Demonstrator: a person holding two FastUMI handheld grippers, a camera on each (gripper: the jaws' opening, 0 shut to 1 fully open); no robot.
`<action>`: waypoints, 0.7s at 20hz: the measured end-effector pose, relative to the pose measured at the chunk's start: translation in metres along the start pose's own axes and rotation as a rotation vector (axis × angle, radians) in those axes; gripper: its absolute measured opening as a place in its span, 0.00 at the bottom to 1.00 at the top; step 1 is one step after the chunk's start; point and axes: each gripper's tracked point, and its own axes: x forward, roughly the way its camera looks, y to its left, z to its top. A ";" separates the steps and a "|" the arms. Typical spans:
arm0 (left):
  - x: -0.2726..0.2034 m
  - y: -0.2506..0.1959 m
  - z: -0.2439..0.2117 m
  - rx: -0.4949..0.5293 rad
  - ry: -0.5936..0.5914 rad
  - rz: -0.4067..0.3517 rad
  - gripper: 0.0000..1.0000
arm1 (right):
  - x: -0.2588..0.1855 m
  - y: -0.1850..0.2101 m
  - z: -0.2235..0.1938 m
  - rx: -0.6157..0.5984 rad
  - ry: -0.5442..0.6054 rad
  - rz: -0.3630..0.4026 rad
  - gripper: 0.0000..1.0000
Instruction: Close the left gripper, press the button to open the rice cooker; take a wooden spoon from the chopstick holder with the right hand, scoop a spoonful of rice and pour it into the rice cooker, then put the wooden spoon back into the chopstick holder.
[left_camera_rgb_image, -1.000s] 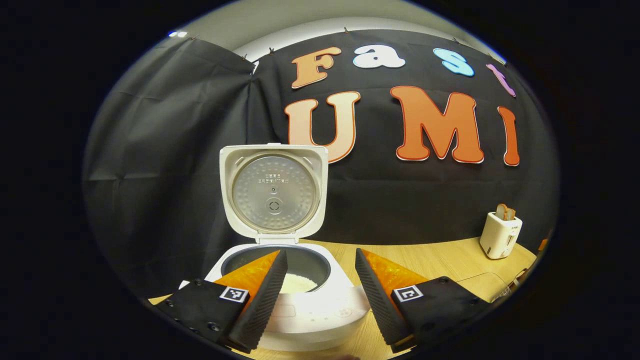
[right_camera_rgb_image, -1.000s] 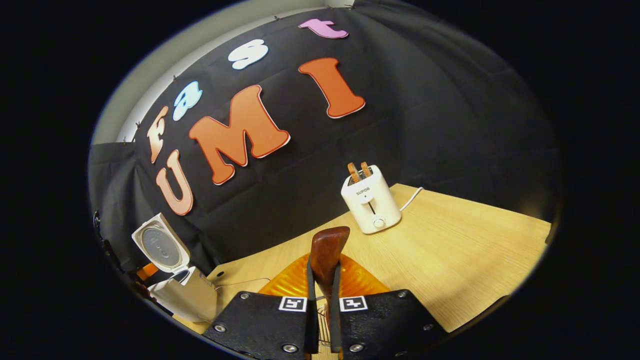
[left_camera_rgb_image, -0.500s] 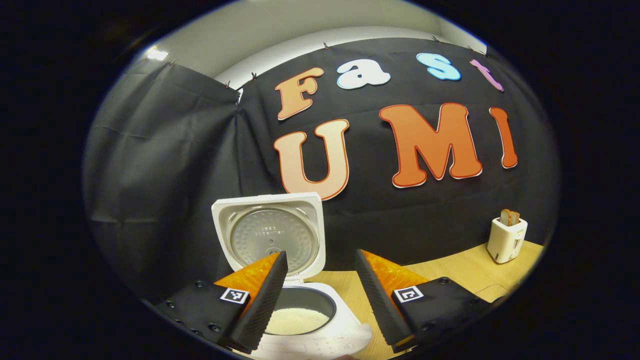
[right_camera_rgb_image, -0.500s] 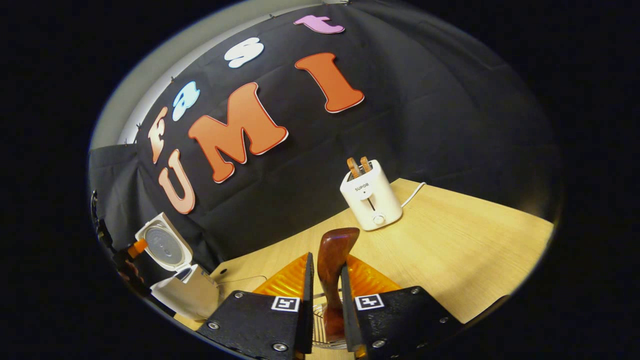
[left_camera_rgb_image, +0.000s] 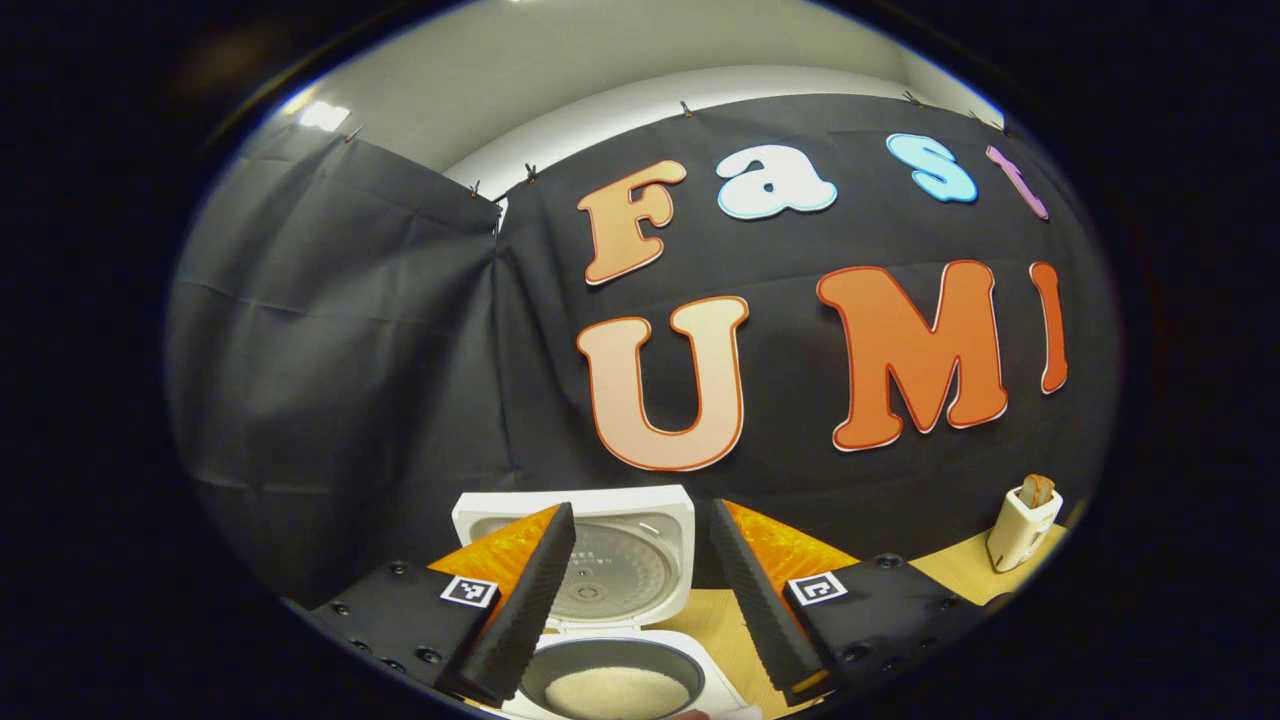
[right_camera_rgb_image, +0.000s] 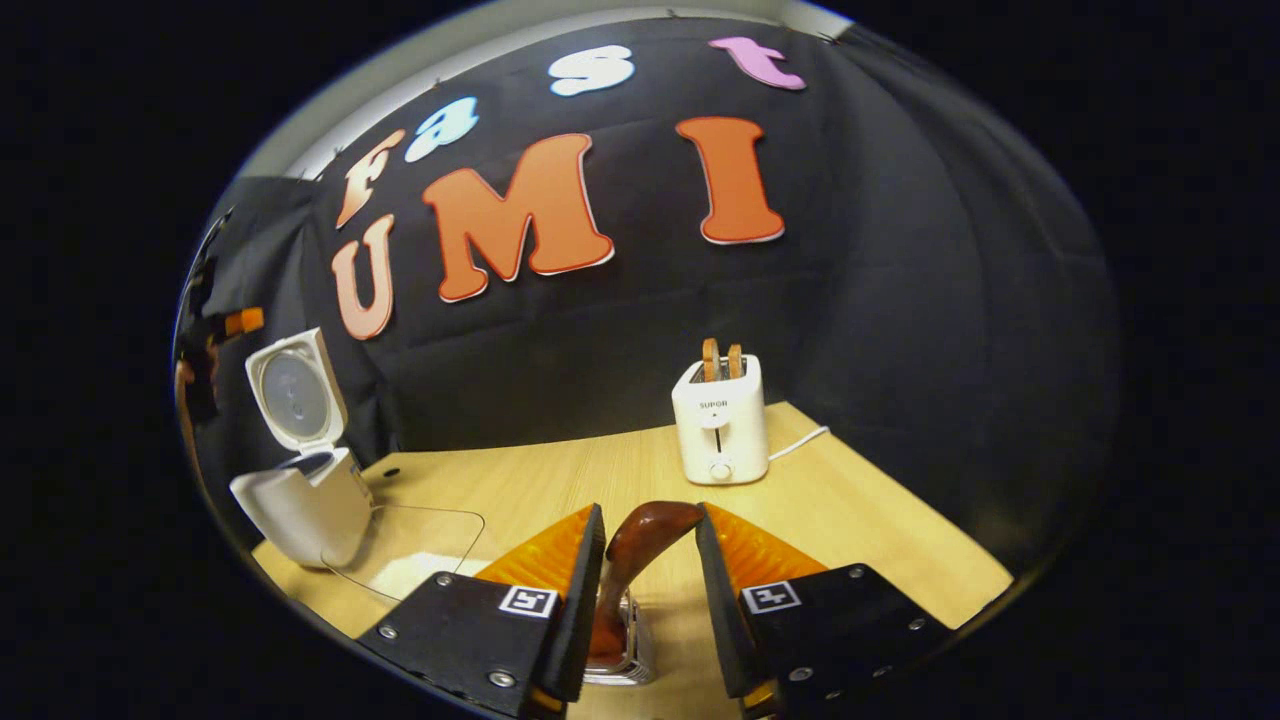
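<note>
Right gripper (right_camera_rgb_image: 650, 590): jaws apart, not pressing on anything. The wooden spoon (right_camera_rgb_image: 630, 560) stands between the fingers (right_camera_rgb_image: 575, 590), its bowl end up and tipped toward 1 o'clock. The spoon's lower part sits in the holder (right_camera_rgb_image: 622, 655), a wire-sided container at 6 o'clock in the right gripper view, directly below the gap. Whether the left finger brushes the spoon shaft cannot be told; the right finger is clear of it.

Left gripper (left_camera_rgb_image: 640, 590): jaws wide apart, holding nothing.

Containers: the cooker (left_camera_rgb_image: 615, 690) sits at 6 o'clock in the left gripper view, just beyond the fingertips, lid (left_camera_rgb_image: 610, 560) raised upright behind the pot. The pot holds a level bed of white rice (left_camera_rgb_image: 615, 692). In the right gripper view the cooker (right_camera_rgb_image: 295, 500) stands at 9 o'clock on the table (right_camera_rgb_image: 880, 540), well apart from the spoon, lid up. A clear flat mat (right_camera_rgb_image: 410, 550) lies on the table beside it.

The toaster (right_camera_rgb_image: 720, 420) stands at 12 o'clock beyond the right gripper, near the back wall, with two slices of toast (right_camera_rgb_image: 722, 358) upright in its slots. It also appears at 3 o'clock in the left gripper view.
</note>
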 end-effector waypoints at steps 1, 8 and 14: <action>0.008 0.005 0.008 0.001 -0.003 0.009 0.88 | -0.002 -0.002 0.012 -0.021 -0.032 -0.003 0.60; 0.083 0.045 0.059 0.053 -0.056 0.114 0.88 | -0.019 -0.021 0.088 -0.076 -0.222 -0.073 0.82; 0.174 0.067 0.008 -0.031 0.143 0.115 0.91 | -0.025 -0.028 0.110 -0.080 -0.284 -0.095 0.84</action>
